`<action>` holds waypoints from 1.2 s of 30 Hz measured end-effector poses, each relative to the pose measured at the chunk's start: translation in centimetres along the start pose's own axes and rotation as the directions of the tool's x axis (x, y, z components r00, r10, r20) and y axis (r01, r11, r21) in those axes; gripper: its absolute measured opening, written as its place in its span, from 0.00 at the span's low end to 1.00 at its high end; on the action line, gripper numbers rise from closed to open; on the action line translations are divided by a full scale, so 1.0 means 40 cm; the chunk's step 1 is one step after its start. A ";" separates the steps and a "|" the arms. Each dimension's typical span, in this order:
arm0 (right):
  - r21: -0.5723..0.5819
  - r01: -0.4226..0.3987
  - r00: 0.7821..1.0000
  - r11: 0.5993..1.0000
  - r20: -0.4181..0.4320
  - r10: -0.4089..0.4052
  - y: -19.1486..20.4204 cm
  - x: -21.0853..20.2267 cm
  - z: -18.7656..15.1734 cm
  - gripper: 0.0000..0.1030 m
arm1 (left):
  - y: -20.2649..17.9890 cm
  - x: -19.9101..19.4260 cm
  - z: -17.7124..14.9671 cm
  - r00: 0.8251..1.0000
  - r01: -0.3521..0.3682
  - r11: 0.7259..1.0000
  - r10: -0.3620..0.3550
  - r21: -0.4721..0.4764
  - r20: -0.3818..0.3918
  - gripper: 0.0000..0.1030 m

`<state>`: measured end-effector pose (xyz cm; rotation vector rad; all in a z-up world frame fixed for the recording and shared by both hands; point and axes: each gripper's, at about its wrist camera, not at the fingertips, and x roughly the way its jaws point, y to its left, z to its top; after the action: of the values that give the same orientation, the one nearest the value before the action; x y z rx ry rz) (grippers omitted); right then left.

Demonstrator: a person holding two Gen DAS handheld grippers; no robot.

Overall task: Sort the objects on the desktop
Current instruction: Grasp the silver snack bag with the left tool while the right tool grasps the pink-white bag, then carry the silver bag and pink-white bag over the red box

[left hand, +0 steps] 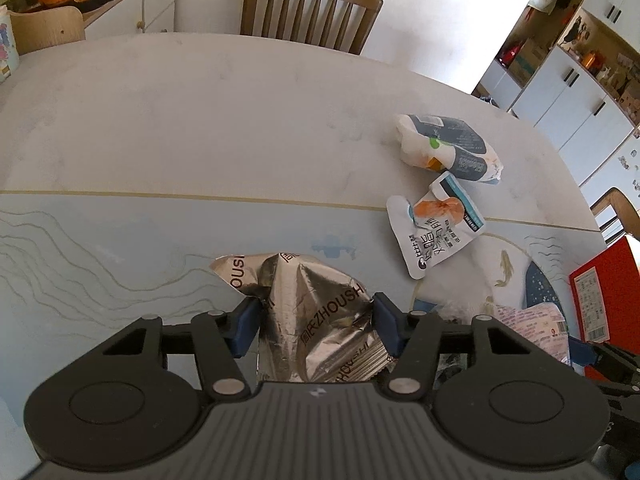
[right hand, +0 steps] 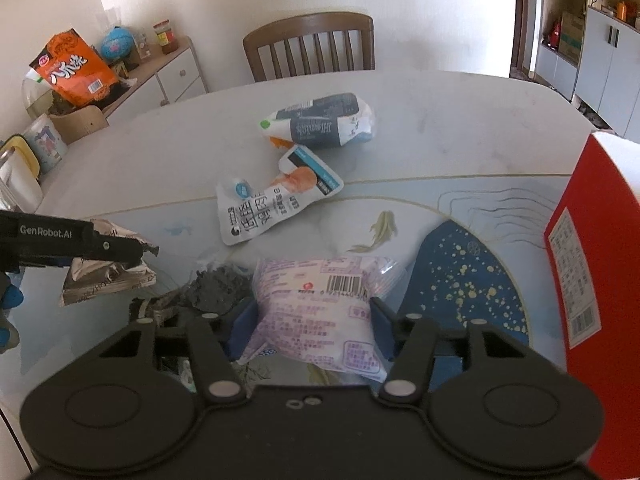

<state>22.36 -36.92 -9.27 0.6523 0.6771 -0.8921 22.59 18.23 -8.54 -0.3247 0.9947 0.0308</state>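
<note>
Left wrist: jaws clamp silver foil bag (left hand: 316,320); right jaws clamp pink packet (right hand: 316,312).

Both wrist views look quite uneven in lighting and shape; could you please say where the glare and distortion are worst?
Left wrist view: window glare washes out the wall behind the chair, and the fisheye bows the table edge; the foil bag stays sharp. Right wrist view: the wall is similarly washed out, the red box curves at the frame edge, and the pink packet reads clearly.
</note>
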 end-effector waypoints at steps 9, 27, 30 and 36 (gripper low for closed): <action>0.011 -0.001 0.999 1.000 0.036 0.000 0.000 -0.053 0.005 0.58 | -0.031 -0.065 -0.007 0.999 0.031 0.999 -0.031 0.020 0.024 0.57; 0.023 -0.023 0.996 0.999 0.087 0.021 -0.054 -0.218 -0.018 0.58 | -0.175 -0.169 -0.071 0.993 0.113 0.981 -0.116 0.157 0.009 0.57; 0.027 -0.009 0.996 1.000 0.093 0.007 -0.072 -0.247 -0.022 0.58 | -0.213 -0.186 -0.079 0.990 0.133 0.973 -0.137 0.186 0.011 0.57; 0.050 0.014 0.993 0.999 0.113 -0.020 -0.120 -0.312 -0.032 0.58 | -0.298 -0.220 -0.093 0.982 0.180 0.952 -0.187 0.247 0.005 0.57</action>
<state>12.26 -32.35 -1.70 0.6354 0.5605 -0.9572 16.78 6.92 -0.10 -0.1874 0.9256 -0.2545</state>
